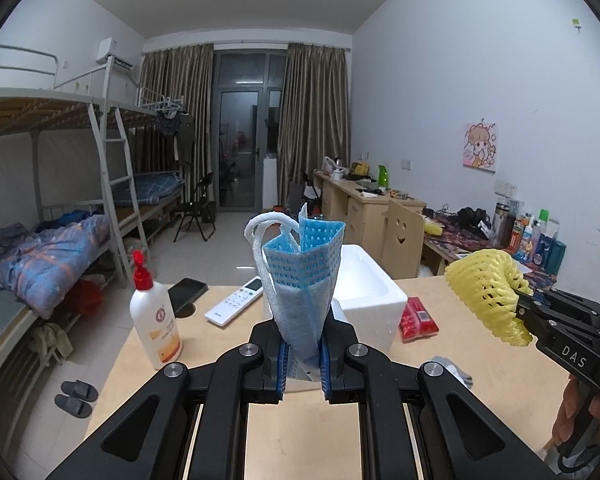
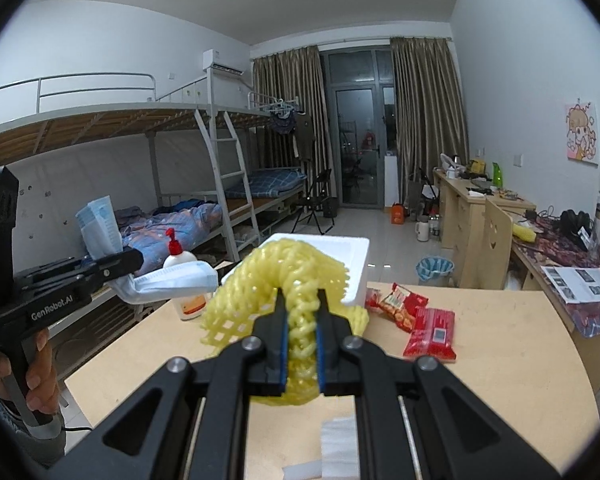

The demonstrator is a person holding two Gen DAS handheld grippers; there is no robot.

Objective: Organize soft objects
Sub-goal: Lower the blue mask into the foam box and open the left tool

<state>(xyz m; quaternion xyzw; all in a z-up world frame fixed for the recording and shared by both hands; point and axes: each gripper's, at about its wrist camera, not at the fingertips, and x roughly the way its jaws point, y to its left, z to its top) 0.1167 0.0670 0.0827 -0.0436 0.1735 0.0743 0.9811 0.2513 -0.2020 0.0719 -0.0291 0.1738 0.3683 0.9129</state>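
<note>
A: Looking through the left wrist camera first, I see my left gripper (image 1: 303,356) clamped tight on a bundle of blue perforated foam sheets with a white foam strip looped at its top (image 1: 300,280); the bundle stands upright between the blue pads, lifted off the light wooden table (image 1: 440,364).

B: What sits behind it?

A: An open white polystyrene box (image 1: 370,292) just beyond the bundle. To the left are a white lotion bottle with a red pump (image 1: 154,316), a black phone (image 1: 186,294) and a white remote control (image 1: 234,300). A red snack packet (image 1: 418,318) lies right of the box. At the right edge my right gripper (image 1: 526,312) holds a yellow foam fruit net (image 1: 488,292) in the air.

B: And the right wrist view?

A: My right gripper (image 2: 302,336) is closed on that yellow foam fruit net (image 2: 284,280), which curls into an arch above the jaws, in front of the polystyrene box (image 2: 340,256). 2 red snack packets (image 2: 416,320) lie on the table (image 2: 500,344) to the right. At left, a hand (image 2: 32,368) holds my left gripper (image 2: 136,262), which grips the blue and white foam bundle (image 2: 168,284) in front of the lotion bottle (image 2: 182,272).
</note>
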